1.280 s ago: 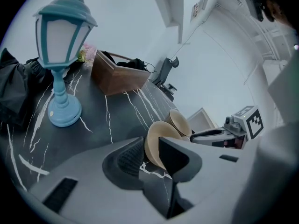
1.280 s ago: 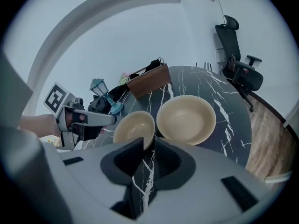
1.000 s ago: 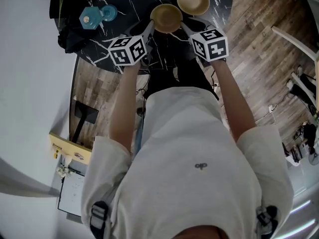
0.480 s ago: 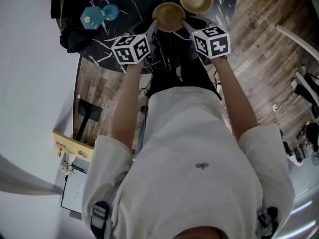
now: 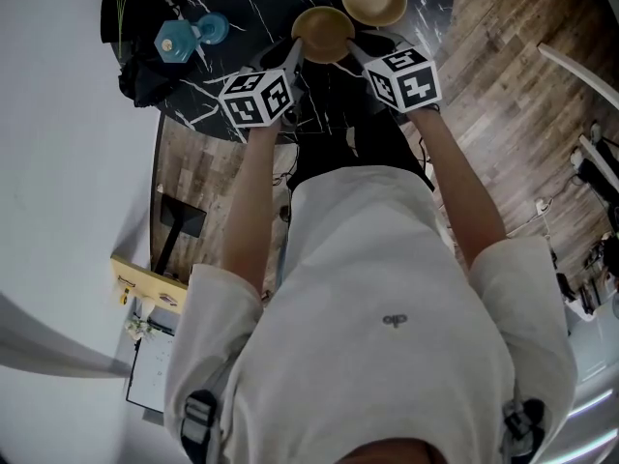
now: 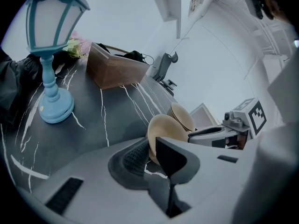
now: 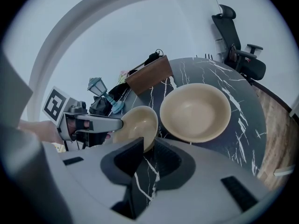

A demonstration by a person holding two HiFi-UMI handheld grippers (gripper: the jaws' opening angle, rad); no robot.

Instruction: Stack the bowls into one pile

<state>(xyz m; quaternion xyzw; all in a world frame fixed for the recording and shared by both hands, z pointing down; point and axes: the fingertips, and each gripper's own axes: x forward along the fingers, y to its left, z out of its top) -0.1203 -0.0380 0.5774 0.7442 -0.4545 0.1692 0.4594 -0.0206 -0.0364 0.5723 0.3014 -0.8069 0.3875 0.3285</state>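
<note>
Our left gripper [image 6: 150, 146] has just been closing, and its jaws now pinch the rim of the smaller bowl [image 6: 168, 129] on the side towards the lamp. Our right gripper [image 7: 148, 143] straddles the opposite side of that same rim with its jaws parted. The rim leans against one jaw and a strip of dark tabletop shows between it and the other, so we read no clamp there. Both grippers point slantwise down.

Widest of all is the plank floor [image 5: 503, 95], which shows on both sides of the table. On it stands the round black table [image 7: 243, 125], veined with white like marble. Past its far edge, in the right gripper view, we see a black office chair [image 7: 240, 55] on the floor. Towards the back of the tabletop sits a brown wooden box [image 6: 114, 71] with a dark corded thing on top. Near it lies a heap of dark cloth [image 5: 143, 71]. A pale blue lantern-shaped lamp [image 6: 48, 76] stands upright just beside the cloth, well apart from the bowls. The larger bowl [image 7: 195, 112], tan, sits upright on the table beyond our right gripper. The smaller bowl, the same tan, lies just beside it on the left, between our two grippers. Whether their rims touch, and whether the smaller one is off the table, we cannot tell.
</note>
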